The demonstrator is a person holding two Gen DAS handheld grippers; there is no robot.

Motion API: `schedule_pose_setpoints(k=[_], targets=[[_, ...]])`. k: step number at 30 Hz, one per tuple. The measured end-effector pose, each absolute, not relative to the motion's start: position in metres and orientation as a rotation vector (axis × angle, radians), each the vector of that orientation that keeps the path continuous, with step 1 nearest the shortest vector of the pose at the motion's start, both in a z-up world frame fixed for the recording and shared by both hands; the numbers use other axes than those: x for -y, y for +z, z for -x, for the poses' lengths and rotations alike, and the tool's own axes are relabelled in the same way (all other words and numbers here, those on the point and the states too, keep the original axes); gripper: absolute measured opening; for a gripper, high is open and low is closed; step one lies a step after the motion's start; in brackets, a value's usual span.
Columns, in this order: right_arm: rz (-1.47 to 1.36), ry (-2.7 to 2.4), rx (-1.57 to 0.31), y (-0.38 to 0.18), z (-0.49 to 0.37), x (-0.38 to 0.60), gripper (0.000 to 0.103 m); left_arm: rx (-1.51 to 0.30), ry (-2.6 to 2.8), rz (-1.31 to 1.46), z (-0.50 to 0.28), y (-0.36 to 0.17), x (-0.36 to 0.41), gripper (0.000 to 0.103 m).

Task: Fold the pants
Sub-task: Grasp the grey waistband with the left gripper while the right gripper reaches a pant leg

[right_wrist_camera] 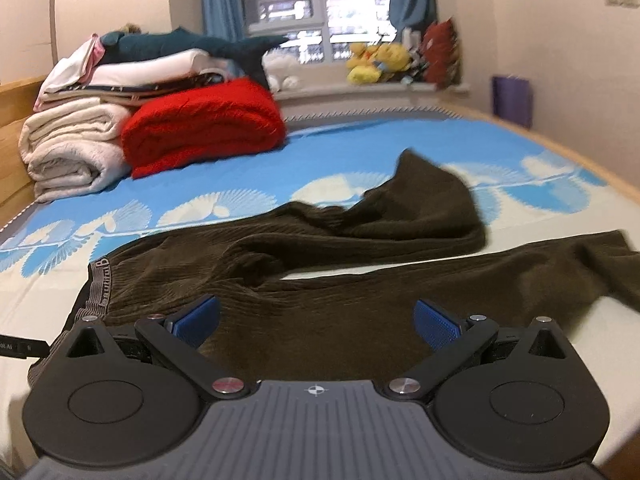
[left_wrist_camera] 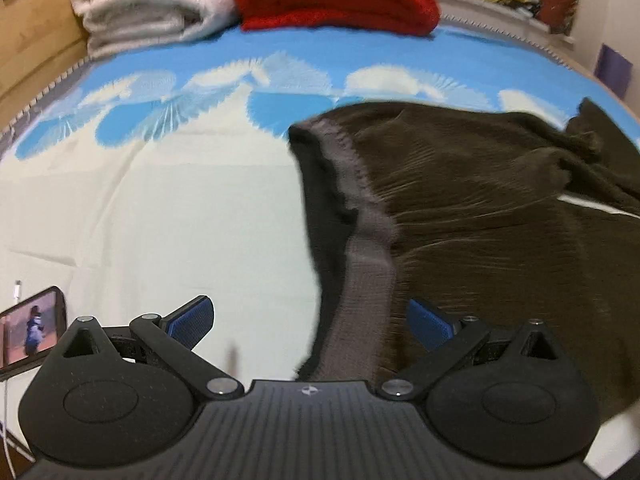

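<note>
**Pants spread on the bed, both grippers wide**

The pants [right_wrist_camera: 320, 264] lie flat on the bed [right_wrist_camera: 360, 148], on the pale part of its blue-and-white cover. Their long axis runs across the right wrist view: the grey waistband [left_wrist_camera: 364, 240] is at the left end, the two legs reach away to the right. The near leg lies roughly straight; the far leg is bent and bunched, its end turned up toward the window. The legs part at the crotch, with a strip of cover showing between them. The left gripper [left_wrist_camera: 310, 322] hovers over the waistband, jaws spread wide, holding nothing. The right gripper [right_wrist_camera: 316, 320] hovers over the hip area, right of the waistband, also wide and empty. Beyond the pants, a red blanket [right_wrist_camera: 204, 124] lies beside stacked pale blankets [right_wrist_camera: 68, 144].
</note>
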State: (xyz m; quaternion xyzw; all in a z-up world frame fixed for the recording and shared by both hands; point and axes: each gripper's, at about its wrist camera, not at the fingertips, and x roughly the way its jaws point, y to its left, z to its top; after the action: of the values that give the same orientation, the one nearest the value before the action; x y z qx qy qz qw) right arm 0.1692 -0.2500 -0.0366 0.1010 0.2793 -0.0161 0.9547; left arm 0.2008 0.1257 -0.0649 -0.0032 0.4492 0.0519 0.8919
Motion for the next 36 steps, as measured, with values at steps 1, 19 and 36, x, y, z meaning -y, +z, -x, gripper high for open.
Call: schedule_pose_setpoints(k=[1,19,36], targets=[[-0.227,-0.025,-0.575,-0.045,-0.178,0.251,0.102,-0.957,0.103,0.017,-0.206,-0.073,-0.132,0.103],[-0.417,-0.016,-0.763,-0.079,-0.217,0.244,0.102,-0.985,0.125,0.056,-0.216,-0.088,-0.098,0.037],[-0.418,-0.160,-0.699,-0.077,-0.200,0.283,0.102,-0.960,0.358,0.116,-0.182,-0.068,-0.196,0.018]])
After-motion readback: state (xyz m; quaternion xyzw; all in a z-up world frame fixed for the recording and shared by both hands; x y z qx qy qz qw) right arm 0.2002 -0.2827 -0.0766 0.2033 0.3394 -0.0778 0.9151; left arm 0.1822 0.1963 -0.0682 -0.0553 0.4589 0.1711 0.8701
